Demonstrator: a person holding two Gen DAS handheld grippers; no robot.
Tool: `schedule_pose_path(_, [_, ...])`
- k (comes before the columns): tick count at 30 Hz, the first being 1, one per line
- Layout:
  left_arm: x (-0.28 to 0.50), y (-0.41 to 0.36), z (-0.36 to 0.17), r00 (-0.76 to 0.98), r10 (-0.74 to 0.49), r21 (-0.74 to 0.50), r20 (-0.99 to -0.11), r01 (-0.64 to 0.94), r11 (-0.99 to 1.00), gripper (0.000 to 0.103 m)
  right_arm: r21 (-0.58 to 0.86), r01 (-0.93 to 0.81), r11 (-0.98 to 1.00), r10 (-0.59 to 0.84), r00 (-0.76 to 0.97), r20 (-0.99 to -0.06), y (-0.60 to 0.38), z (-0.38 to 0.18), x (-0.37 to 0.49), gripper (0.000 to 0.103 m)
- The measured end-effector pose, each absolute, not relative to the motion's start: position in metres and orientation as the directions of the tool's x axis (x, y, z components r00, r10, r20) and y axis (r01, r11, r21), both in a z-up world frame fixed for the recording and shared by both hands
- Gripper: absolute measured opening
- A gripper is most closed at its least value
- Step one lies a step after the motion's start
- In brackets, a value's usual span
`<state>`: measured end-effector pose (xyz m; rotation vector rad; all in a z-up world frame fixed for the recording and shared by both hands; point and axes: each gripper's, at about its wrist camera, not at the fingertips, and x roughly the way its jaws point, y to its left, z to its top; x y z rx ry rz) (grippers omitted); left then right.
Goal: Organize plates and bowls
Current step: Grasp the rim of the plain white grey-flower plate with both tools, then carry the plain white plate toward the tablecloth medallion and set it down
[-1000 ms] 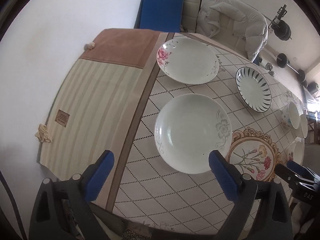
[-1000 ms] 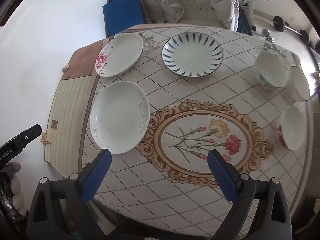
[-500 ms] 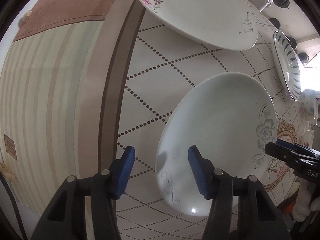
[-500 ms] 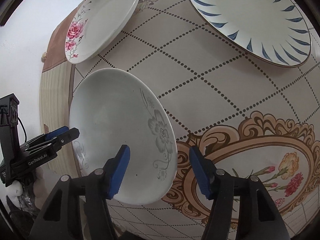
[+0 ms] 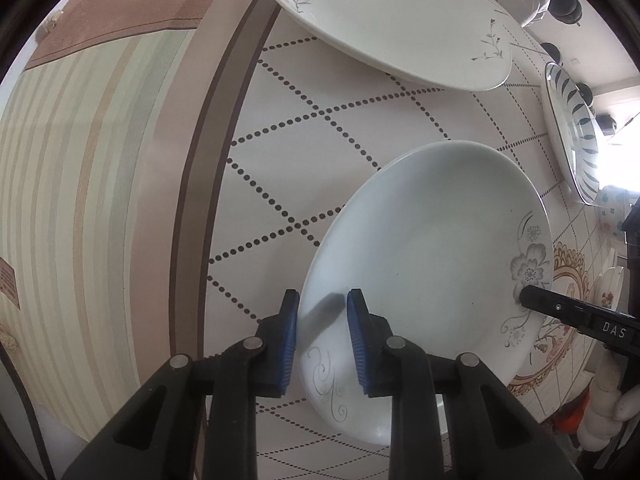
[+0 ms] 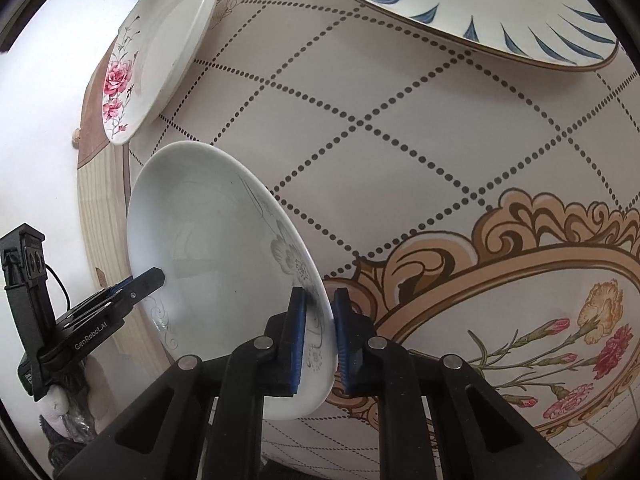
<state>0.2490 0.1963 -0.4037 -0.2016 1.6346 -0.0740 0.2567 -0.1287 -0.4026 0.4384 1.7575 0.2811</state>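
While the left wrist camera looked down along its own fingers, the left gripper [image 5: 322, 332] had its two blue pads on either side of the near rim of the grey-flower plate [image 5: 432, 264], one pad under the edge and one over the inside, so the fingers were clenched on this plate. The plate lay on the surface [image 5: 304, 128], on the part of the cloth with dotted diamond lines. At the right edge of this view, the black tip of the right gripper [image 5: 532, 300] touched the opposite rim, beside the grey flower. Farther from the camera lay the pink-rose plate [image 5: 392, 20], apart from the first one, and the blue-leaf plate [image 5: 572, 132] was at the far right. From the right wrist camera, the right gripper [image 6: 320, 320] pinched the rim of the grey-flower plate [image 6: 208, 248] between its blue pads, with the rim passing through the narrow gap, so its fingers also were grasping the plate. The plate stood tilted in this view, its right edge raised. The left gripper [image 6: 148, 280] held the far left rim. The pink-rose plate [image 6: 160, 52] was beyond it, and the blue-leaf plate [image 6: 480, 4] was at the top, above the flower medallion [image 6: 560, 320] printed on the cloth.
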Motion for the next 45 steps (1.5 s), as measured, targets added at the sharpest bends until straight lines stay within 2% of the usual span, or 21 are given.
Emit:
schedule_pose_path(14, [0.255,0.084,-0.351,-0.028,-0.209,-0.21,-0.978,0.08,0.974,0.022,0.407,0.202,0.891,0.429,-0.082,-0.899,-0.253,-0.355,0.238,0.013])
schedule_pose_path(20, [0.272,0.022,-0.365,-0.05,-0.23,-0.235,-0.972,0.152,0.96,0.022,0.372,0.266,0.889,0.395,-0.038,-0.918,-0.334,-0.347,0.218,0.013])
schedule_pose_path(27, [0.271,-0.04,-0.401,-0.094,-0.194,-0.209,-0.976,0.197,0.958,0.022,0.316,0.292,0.902,0.34,-0.033,-0.94,-0.392,-0.359,0.201,0.013])
schedule_pose_path(45, [0.263,-0.067,-0.406,-0.084,-0.113,-0.128,-0.99,0.206,0.97,0.02,0.273,0.265,0.925,0.295,-0.05,-0.954,-0.389,-0.376,0.192,0.015])
